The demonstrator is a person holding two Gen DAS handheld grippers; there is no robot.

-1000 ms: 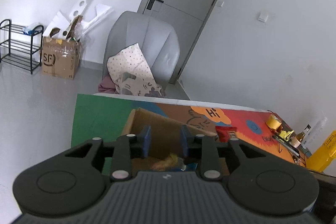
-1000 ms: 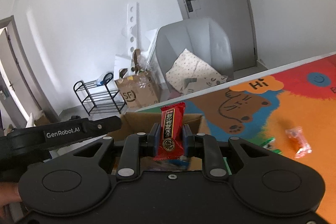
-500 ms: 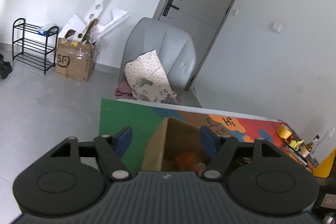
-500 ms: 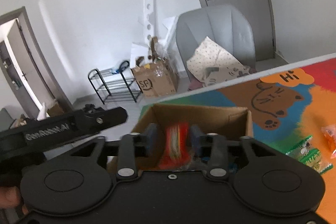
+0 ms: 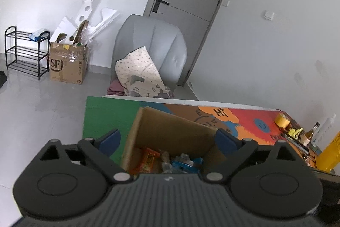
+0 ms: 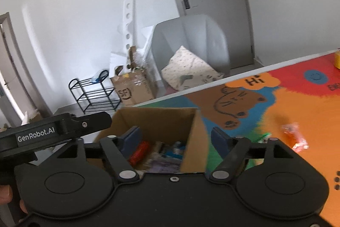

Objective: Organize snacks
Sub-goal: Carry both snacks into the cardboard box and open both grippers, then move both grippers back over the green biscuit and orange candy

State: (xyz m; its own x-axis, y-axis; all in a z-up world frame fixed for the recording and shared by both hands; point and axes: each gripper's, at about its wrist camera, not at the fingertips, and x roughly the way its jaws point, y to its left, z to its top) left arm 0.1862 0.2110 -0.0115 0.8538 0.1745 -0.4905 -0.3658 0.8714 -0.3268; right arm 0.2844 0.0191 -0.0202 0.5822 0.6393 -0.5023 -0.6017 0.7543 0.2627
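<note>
An open cardboard box [image 5: 167, 131] [image 6: 161, 120] stands on the colourful mat and holds several snack packets, among them an orange one [image 5: 146, 160], a blue one [image 5: 184, 162] and a red one [image 6: 139, 152]. My left gripper [image 5: 169, 138] is open and empty, its fingers spread wider than the box below. My right gripper [image 6: 176, 137] is open and empty above the box. An orange wrapped snack [image 6: 294, 138] and a green packet [image 6: 262, 136] lie on the mat right of the box.
The cartoon mat [image 6: 286, 103] covers the table. A yellow tape roll [image 5: 281, 120], bottles [image 5: 312, 131] and a yellow object [image 5: 330, 154] stand at the far right edge. A grey chair with a cushion [image 5: 148, 54] is behind the table. The left gripper's body [image 6: 55, 131] sits left of the box.
My right gripper opened and the red packet it held dropped into the box. My left gripper opened wide from a narrow gap. Both views shifted over the box.
</note>
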